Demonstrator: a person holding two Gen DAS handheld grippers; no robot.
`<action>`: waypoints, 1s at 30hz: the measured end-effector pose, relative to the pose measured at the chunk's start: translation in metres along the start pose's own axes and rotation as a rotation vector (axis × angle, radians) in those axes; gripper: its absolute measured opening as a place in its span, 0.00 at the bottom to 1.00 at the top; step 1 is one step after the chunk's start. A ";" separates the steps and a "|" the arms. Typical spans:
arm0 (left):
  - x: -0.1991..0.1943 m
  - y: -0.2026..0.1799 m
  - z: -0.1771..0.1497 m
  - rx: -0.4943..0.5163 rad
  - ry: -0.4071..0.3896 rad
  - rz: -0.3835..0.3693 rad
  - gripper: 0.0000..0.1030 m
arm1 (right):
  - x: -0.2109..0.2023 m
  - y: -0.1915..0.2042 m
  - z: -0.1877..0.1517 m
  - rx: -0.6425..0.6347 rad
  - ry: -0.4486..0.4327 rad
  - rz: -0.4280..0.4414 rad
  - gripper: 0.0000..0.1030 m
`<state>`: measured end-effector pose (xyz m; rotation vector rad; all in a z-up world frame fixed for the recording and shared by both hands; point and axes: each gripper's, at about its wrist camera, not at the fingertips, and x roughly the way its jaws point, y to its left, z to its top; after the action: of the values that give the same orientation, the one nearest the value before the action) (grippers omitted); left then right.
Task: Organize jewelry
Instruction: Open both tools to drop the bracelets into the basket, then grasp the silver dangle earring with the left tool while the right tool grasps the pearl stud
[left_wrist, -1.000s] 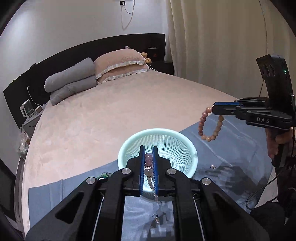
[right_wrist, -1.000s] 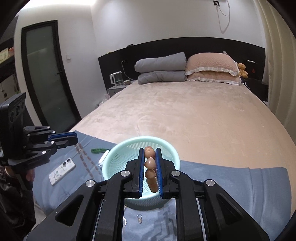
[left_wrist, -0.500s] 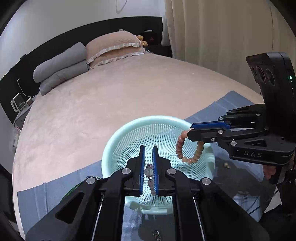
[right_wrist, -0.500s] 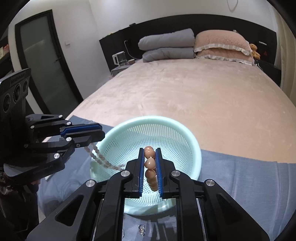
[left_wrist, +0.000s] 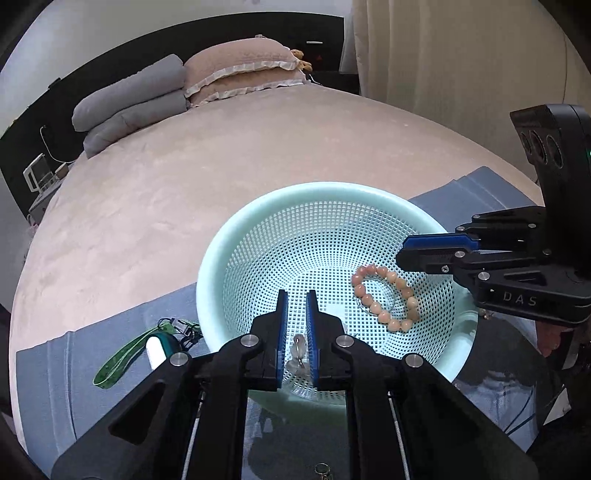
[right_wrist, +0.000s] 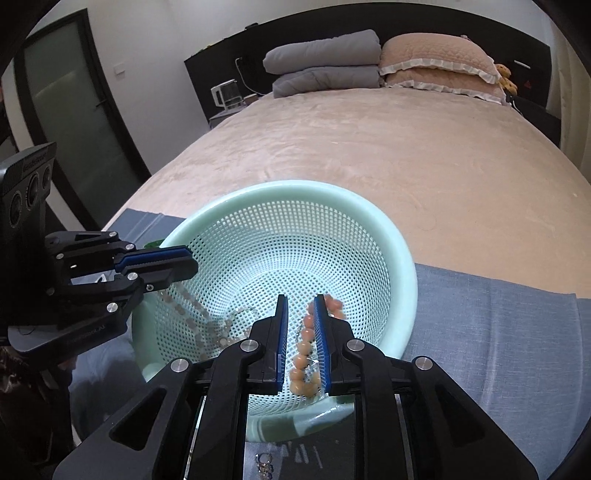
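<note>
A mint-green perforated basket (left_wrist: 236, 258) (right_wrist: 402, 258) sits on a blue cloth on the bed. A pink bead bracelet (left_wrist: 384, 299) (right_wrist: 303, 343) lies loose on the basket's inner wall, below my right gripper (left_wrist: 400, 254) (right_wrist: 300, 299), whose jaws stand apart over the basket. My left gripper (left_wrist: 296, 295) (right_wrist: 192, 262) is slightly parted over the basket's near side; a pale bead necklace (right_wrist: 207, 321) (left_wrist: 298, 347) hangs from it down into the basket.
A green strap with a small white device (left_wrist: 147, 350) lies on the blue cloth (right_wrist: 498, 332) left of the basket. Small metal pieces (right_wrist: 264, 465) lie near the front edge. Pillows (left_wrist: 236, 74) and folded grey blankets sit at the head of the bed.
Both grippers moved down over the basket. My right gripper opened and the pink bracelet dropped into the basket. My left gripper's jaws parted a little, with the necklace trailing into the basket.
</note>
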<state>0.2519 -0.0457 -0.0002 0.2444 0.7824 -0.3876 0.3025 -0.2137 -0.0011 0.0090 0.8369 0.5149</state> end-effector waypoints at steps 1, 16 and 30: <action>-0.004 0.001 -0.001 0.005 -0.009 0.014 0.26 | -0.003 -0.002 0.001 0.006 -0.004 -0.005 0.19; -0.058 0.022 -0.048 -0.033 -0.075 0.071 0.94 | -0.083 -0.048 -0.030 0.096 -0.156 -0.112 0.84; -0.037 0.008 -0.114 -0.071 0.007 0.033 0.94 | -0.066 -0.060 -0.101 0.072 -0.028 -0.117 0.75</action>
<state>0.1584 0.0109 -0.0511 0.1920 0.7963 -0.3279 0.2204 -0.3143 -0.0352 0.0332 0.8236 0.3733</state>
